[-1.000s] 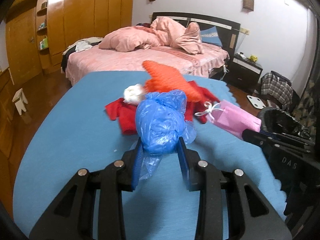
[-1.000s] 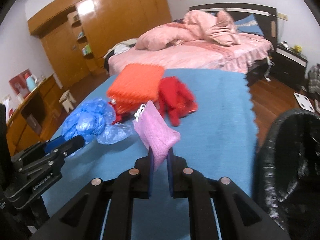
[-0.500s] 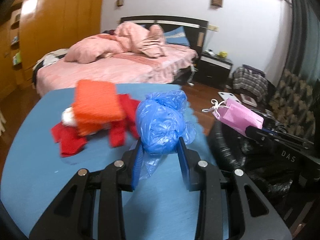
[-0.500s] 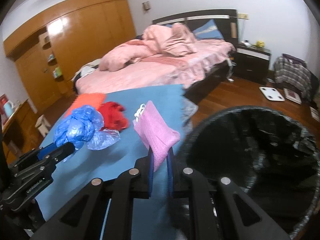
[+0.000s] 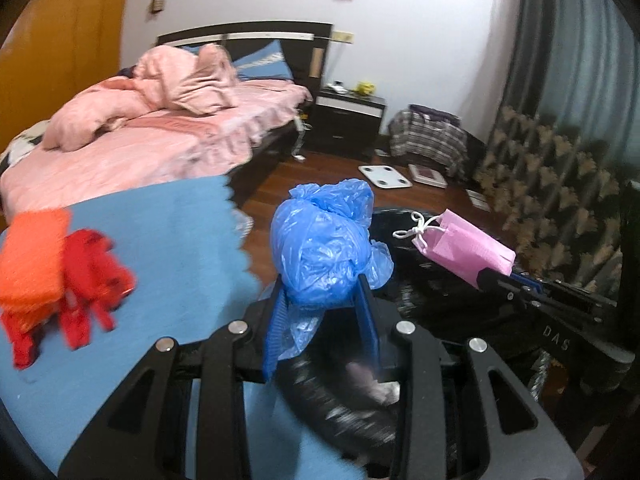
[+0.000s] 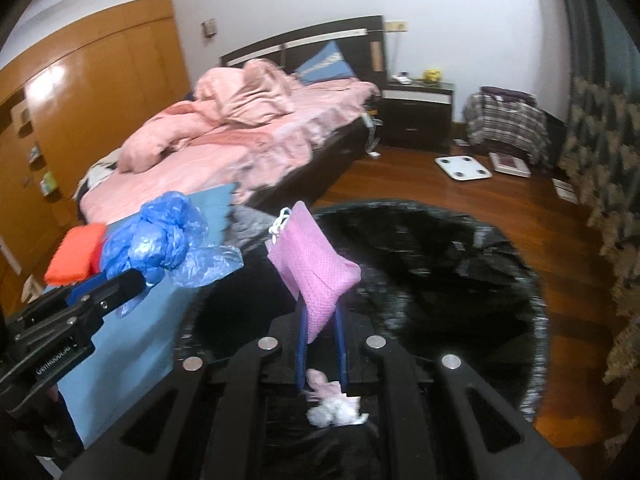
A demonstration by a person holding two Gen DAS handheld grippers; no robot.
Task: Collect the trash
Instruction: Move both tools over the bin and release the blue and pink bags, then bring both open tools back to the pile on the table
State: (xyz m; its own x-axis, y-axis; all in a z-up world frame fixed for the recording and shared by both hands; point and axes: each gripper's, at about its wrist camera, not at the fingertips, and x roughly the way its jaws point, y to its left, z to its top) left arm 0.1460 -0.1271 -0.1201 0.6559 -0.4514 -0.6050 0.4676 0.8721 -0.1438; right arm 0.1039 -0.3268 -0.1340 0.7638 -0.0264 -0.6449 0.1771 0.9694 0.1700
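My left gripper [image 5: 322, 294] is shut on a crumpled blue plastic bag [image 5: 320, 248], held up at the rim of a black-lined trash bin [image 5: 432, 296] beside the blue table [image 5: 168, 248]. The same blue plastic bag [image 6: 160, 240] shows at the left of the right wrist view. My right gripper [image 6: 320, 316] is shut on a pink mesh pouch [image 6: 316, 268] with a white drawstring, held over the open trash bin [image 6: 440, 272]. That pink mesh pouch [image 5: 468, 246] also appears at the right of the left wrist view. Crumpled white and pink trash [image 6: 336, 404] lies in the bin's bottom.
An orange cloth [image 5: 34, 252] and red clothes [image 5: 86, 276] lie on the blue table. Behind stand a bed with pink bedding [image 5: 160, 120], a dark nightstand [image 5: 348, 124], a white scale [image 5: 384, 176] on the wooden floor, and a patterned sofa [image 5: 552, 184] at the right.
Both grippers swung right from over the blue table to the trash bin, carrying the blue bag and the pink pouch. The orange and red cloths slid to the left of view.
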